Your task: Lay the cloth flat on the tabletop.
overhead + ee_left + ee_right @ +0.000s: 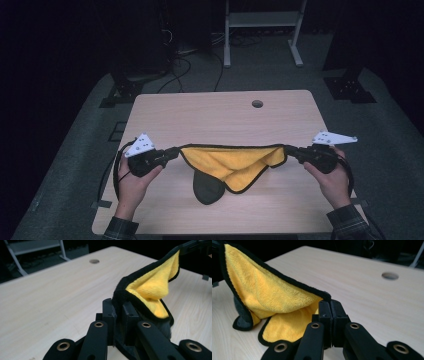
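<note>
microfibre: yellow cloth [235, 162] with black hem, soft and light, limp; sags between the two grips, its lower folds resting on the wooden table [210, 117].
hold points: the hemmed corners, where the edging gives the pads some bite (plush pile may slip).
left gripper [172, 152]: jaws clamped on the left corner [120, 300].
right gripper [290, 150]: jaws pinched on the right corner, probably just the hem [325, 296].
hands: low over the table, well apart, grippers pointing inward, the top hem nearly taut.

A dim lab: bare table [220, 110], floor cables [192, 62] (tripod feet too).
</note>
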A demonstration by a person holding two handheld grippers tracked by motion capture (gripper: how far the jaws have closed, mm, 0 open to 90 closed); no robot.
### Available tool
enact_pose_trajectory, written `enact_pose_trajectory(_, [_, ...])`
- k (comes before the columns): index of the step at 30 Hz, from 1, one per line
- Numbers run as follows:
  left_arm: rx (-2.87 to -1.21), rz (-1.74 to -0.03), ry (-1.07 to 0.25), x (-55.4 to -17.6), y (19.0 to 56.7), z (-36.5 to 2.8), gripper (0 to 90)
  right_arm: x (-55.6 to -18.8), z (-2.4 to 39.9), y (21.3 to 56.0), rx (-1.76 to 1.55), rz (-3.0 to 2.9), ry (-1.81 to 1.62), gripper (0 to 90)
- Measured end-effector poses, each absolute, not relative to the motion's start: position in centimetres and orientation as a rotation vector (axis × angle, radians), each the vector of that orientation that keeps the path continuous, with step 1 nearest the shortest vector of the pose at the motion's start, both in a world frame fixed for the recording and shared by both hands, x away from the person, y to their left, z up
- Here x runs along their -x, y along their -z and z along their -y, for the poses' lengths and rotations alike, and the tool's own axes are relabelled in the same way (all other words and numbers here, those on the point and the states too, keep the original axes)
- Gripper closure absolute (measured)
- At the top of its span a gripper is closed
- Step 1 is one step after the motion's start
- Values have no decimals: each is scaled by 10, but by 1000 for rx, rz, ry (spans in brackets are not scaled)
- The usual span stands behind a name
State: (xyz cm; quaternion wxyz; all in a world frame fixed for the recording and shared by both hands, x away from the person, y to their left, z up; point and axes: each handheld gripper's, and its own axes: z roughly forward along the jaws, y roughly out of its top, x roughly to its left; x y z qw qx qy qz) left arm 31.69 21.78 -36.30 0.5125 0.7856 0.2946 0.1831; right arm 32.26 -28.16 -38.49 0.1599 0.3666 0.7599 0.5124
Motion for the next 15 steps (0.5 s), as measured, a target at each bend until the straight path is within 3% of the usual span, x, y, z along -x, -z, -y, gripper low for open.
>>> enact_pose_trajectory(15, [-1724, -583, -569, -298, 295, -225, 830, -299, 289, 306, -834, -2064, -1578, 879])
